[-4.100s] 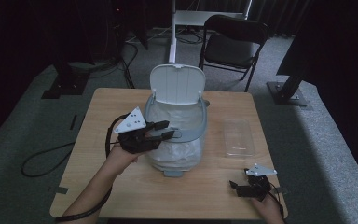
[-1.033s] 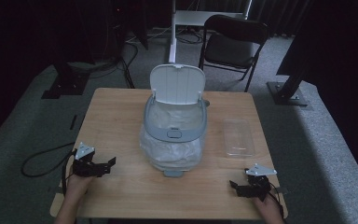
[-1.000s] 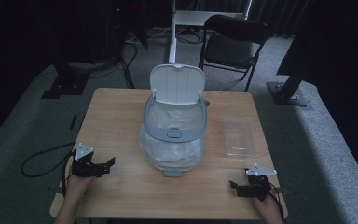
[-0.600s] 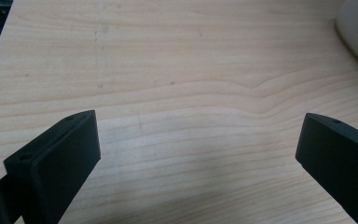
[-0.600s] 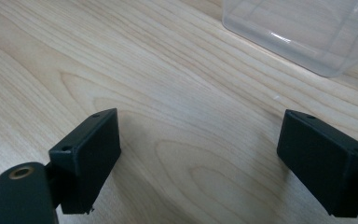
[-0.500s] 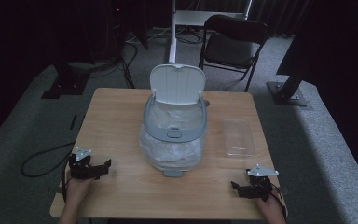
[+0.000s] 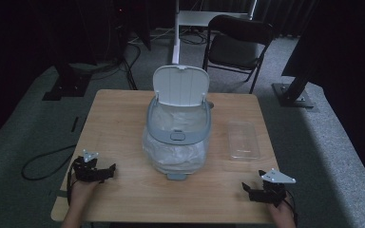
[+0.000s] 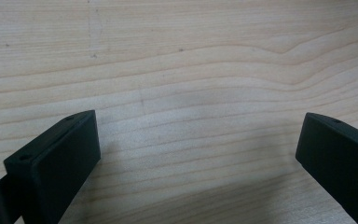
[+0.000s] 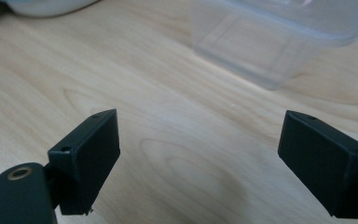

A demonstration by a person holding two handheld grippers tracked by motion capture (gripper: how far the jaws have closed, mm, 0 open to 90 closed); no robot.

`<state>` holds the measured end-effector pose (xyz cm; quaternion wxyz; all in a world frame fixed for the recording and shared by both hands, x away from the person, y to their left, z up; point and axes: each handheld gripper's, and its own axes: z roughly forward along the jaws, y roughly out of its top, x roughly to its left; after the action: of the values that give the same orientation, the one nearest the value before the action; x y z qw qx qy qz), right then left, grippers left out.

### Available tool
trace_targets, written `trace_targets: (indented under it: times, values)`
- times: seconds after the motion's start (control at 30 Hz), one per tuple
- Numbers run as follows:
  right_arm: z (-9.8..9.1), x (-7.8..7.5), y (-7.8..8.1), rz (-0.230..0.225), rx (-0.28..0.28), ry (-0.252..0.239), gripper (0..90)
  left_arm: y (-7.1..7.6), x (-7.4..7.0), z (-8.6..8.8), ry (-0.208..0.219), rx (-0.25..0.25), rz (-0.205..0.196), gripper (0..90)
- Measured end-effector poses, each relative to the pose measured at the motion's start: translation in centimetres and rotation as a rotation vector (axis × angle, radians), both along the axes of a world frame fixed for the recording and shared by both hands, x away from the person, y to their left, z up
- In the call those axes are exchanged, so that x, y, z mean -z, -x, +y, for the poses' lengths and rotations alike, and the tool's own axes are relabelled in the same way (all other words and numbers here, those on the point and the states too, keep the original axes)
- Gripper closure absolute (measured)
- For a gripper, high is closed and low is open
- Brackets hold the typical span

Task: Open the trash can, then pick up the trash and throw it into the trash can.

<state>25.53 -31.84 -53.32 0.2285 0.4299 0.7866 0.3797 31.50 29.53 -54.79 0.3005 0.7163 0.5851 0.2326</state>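
— Resting near the worktop's (image 7: 123, 118) front corners, the left gripper (image 7: 105, 172) and right gripper (image 7: 248, 191) both have fingers spread wide, empty.

— And the lined bin (image 7: 178, 137)?

— Mid-worktop, lid up. Probably light; its liner looks soft and slippery, so grip the stiff grey rim.

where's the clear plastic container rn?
High view: clear plastic container lies on the table's right side, beside the lidded bin, ahead of the right gripper.

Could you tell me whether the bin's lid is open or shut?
Open: the white lid stands upright behind the bin, exposing its bag liner.
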Motion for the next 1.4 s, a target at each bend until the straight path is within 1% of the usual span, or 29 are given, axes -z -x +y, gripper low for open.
trace_targets:
  times: [0.07, 0.1, 0.13, 0.17, 0.2, 0.27, 0.33, 0.5, 0.6, 0.7, 0.77, 0.8, 0.87, 0.9, 0.93, 0.97, 1.0, 1.03, 1.07, 1.1, 1.13, 1.17, 1.2, 1.3, 1.33, 1.4]
  values:
    - [-0.3, -0.5, 0.0, -0.014, 0.010, -0.011, 12.1, -0.1, 0.0, 0.1, -0.001, -0.020, 0.006, 0.7]
    - [-0.5, -0.8, 0.0, -0.016, 0.023, -0.023, 12.1, -0.1, 0.0, 0.2, 0.003, -0.023, 0.010, 0.7]
    - [-0.5, -0.8, 0.0, -0.016, 0.023, -0.023, 12.1, -0.1, 0.0, 0.2, 0.003, -0.023, 0.010, 0.7]
    - [-0.7, -1.0, -0.1, -0.017, 0.030, -0.030, 12.1, -0.2, 0.0, 0.1, -0.002, -0.024, 0.011, 0.7]
    - [-1.0, -1.6, -0.3, -0.018, 0.056, -0.045, 12.1, -0.2, 0.0, 0.1, -0.015, -0.021, 0.015, 0.7]
    - [-1.2, -2.2, -0.6, -0.027, 0.074, -0.046, 12.1, -0.3, 0.1, -0.2, -0.040, -0.015, 0.019, 0.6]
    - [-1.4, -2.8, -0.9, -0.024, 0.085, -0.062, 12.1, -0.3, 0.1, -0.2, -0.039, -0.013, 0.019, 0.7]
    - [-1.9, -4.3, -2.1, -0.026, 0.120, -0.095, 12.1, -0.3, 0.1, -0.3, -0.038, -0.018, 0.019, 0.6]
    - [-2.1, -5.0, -2.9, -0.059, 0.137, -0.105, 12.2, -0.3, 0.1, -0.3, -0.037, -0.016, 0.018, 0.7]
    - [-1.9, -5.6, -3.9, -0.078, 0.155, -0.093, 12.2, -0.3, 0.1, -0.3, -0.038, -0.011, 0.019, 0.7]
    - [-1.7, -6.0, -4.6, -0.078, 0.153, -0.108, 12.2, -0.3, 0.1, -0.3, -0.038, -0.011, 0.019, 0.7]
    - [-1.7, -6.0, -4.6, -0.078, 0.153, -0.108, 12.2, -0.3, 0.1, -0.3, -0.038, -0.011, 0.019, 0.6]
    - [-1.5, -6.3, -5.2, -0.085, 0.168, -0.108, 12.2, -0.3, 0.1, -0.3, -0.038, -0.011, 0.019, 0.7]
    - [-1.5, -6.4, -5.5, -0.079, 0.170, -0.119, 12.1, -0.3, 0.1, -0.3, -0.038, -0.012, 0.019, 0.7]
    - [-1.4, -6.5, -5.9, -0.066, 0.157, -0.135, 12.1, -0.3, 0.1, -0.3, -0.038, -0.013, 0.019, 0.6]
    - [-1.4, -6.5, -6.1, -0.054, 0.151, -0.141, 12.1, -0.3, 0.1, -0.4, -0.038, -0.016, 0.019, 0.6]
    - [-0.9, -6.5, -6.6, -0.025, 0.175, -0.122, 12.1, -0.3, 0.1, -0.4, -0.038, -0.016, 0.019, 0.6]
    - [-0.8, -6.5, -6.8, -0.020, 0.174, -0.113, 12.1, -0.3, 0.1, -0.4, -0.038, -0.016, 0.019, 0.6]
    - [-0.7, -6.4, -6.9, -0.019, 0.162, -0.113, 11.4, -0.3, 0.1, -0.4, -0.038, -0.017, 0.019, 0.7]
    - [-0.5, -6.4, -7.1, -0.018, 0.150, -0.122, 11.4, -0.3, 0.1, -0.4, -0.038, -0.018, 0.019, 0.7]
    - [-0.4, -6.3, -7.3, -0.004, 0.142, -0.136, 11.4, -0.3, 0.1, -0.4, -0.038, -0.018, 0.020, 0.7]
    - [-0.3, -6.2, -7.5, 0.008, 0.145, -0.143, 11.4, -0.4, 0.1, -0.4, -0.037, -0.018, 0.020, 0.6]
    - [-0.2, -6.2, -7.7, 0.008, 0.153, -0.140, 11.4, -0.4, 0.1, -0.4, -0.037, -0.018, 0.020, 0.7]
    - [-0.2, -6.0, -8.3, 0.011, 0.160, -0.155, 11.4, -0.4, 0.1, -0.4, -0.037, -0.018, 0.019, 0.7]
    - [-0.3, -5.9, -8.6, 0.021, 0.162, -0.163, 11.4, -0.4, 0.1, -0.4, -0.038, -0.018, 0.020, 0.7]
    - [-0.4, -5.8, -9.1, 0.024, 0.178, -0.171, 11.4, -0.4, 0.1, -0.5, -0.035, -0.020, 0.018, 0.6]
